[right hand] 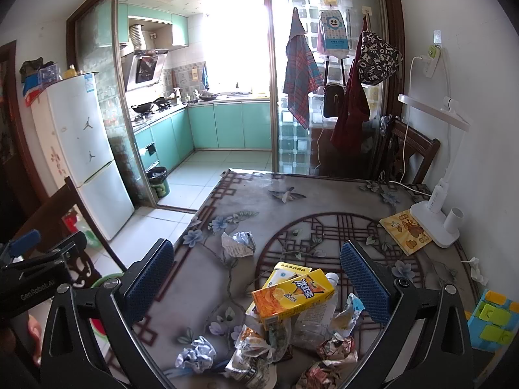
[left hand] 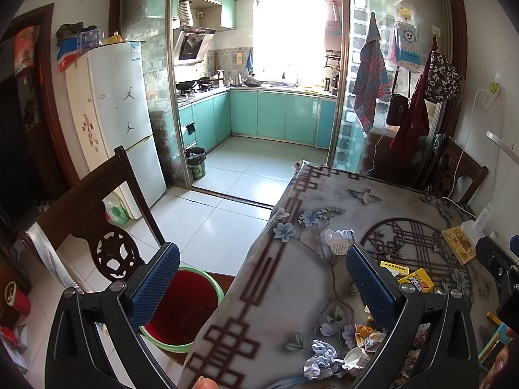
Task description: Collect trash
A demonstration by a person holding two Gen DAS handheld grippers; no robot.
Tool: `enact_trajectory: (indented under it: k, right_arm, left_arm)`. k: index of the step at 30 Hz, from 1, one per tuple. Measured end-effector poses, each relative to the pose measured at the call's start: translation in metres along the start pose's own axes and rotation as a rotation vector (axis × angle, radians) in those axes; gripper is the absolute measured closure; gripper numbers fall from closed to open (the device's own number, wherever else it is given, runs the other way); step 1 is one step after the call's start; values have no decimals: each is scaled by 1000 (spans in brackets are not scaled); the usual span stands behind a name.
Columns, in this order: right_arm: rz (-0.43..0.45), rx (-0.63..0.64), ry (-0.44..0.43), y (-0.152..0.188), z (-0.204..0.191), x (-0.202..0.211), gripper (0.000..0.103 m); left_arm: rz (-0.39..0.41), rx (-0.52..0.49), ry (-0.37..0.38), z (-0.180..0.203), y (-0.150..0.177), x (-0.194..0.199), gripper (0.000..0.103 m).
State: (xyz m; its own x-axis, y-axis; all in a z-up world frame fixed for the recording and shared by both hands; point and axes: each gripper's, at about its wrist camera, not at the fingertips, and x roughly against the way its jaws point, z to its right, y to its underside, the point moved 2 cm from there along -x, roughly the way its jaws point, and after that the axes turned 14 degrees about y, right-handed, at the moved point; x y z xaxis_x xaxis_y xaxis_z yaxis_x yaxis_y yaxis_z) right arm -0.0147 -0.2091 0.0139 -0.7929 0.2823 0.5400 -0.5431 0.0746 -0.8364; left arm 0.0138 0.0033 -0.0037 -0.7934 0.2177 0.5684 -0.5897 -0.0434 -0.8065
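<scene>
Trash lies on the patterned table [right hand: 292,194]: a yellow drink carton [right hand: 292,293], a clear plastic bottle [right hand: 316,317], crumpled wrappers [right hand: 334,350], a crumpled white paper [right hand: 238,243] and a bluish paper ball [right hand: 196,355]. My right gripper [right hand: 259,278] is open and empty above the carton pile. My left gripper [left hand: 264,285] is open and empty over the table's left edge, above a green bin with a red inside [left hand: 181,308] on the floor. The white paper [left hand: 339,240], carton [left hand: 416,280] and bluish ball [left hand: 321,358] show in the left wrist view.
A dark wooden chair [left hand: 97,220] stands left of the table beside the bin. A white desk lamp [right hand: 436,223], a yellow booklet [right hand: 407,230] and a blue and green toy [right hand: 493,321] sit at the table's right. A fridge [left hand: 113,113] and kitchen doorway lie beyond.
</scene>
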Motion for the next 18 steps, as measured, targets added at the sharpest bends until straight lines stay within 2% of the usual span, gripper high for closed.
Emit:
enact_trajectory:
  k: [18]
  right_arm:
    - [0,0,1,1,-1,0,0]
  left_arm:
    - [2,7,-16,0,3,2,0]
